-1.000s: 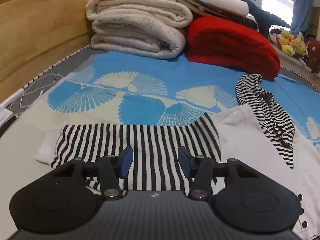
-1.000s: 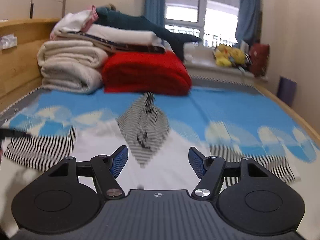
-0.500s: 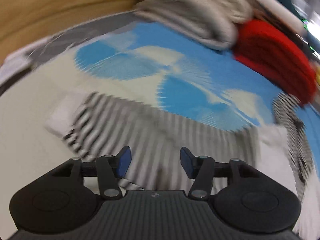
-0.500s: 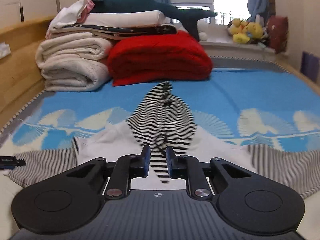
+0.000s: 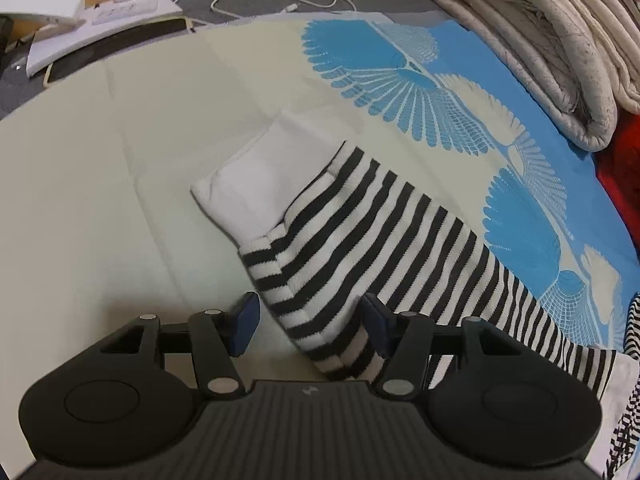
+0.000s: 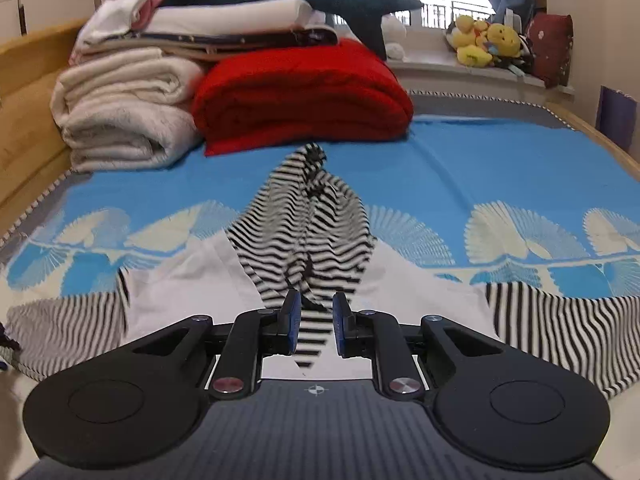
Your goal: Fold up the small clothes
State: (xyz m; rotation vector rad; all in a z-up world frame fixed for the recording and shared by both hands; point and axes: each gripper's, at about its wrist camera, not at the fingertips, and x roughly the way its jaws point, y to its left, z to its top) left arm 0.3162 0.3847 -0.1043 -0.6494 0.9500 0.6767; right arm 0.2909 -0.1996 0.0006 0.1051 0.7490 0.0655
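Observation:
A small white top with black-and-white striped sleeves and hood lies spread on the bed. In the left wrist view its striped left sleeve (image 5: pixel 360 240) ends in a white cuff (image 5: pixel 260 176). My left gripper (image 5: pixel 310 326) is open, its fingers either side of the sleeve's lower edge. In the right wrist view the striped hood (image 6: pixel 308 232) lies on the white body (image 6: pixel 192 280). My right gripper (image 6: pixel 314 328) is nearly closed around the hood's lower tip, a narrow gap between the pads. The right sleeve (image 6: pixel 560 328) lies flat.
Folded cream quilts (image 6: pixel 124 116) and a red blanket (image 6: pixel 300 96) are stacked at the head of the bed. A power strip and cable (image 5: pixel 100 12) lie beyond the bed's left edge. Plush toys (image 6: pixel 484 40) sit on the windowsill.
My left gripper swung left and down over the sleeve's cuff end. My right gripper closed from wide open to a narrow gap and moved onto the hood's tip.

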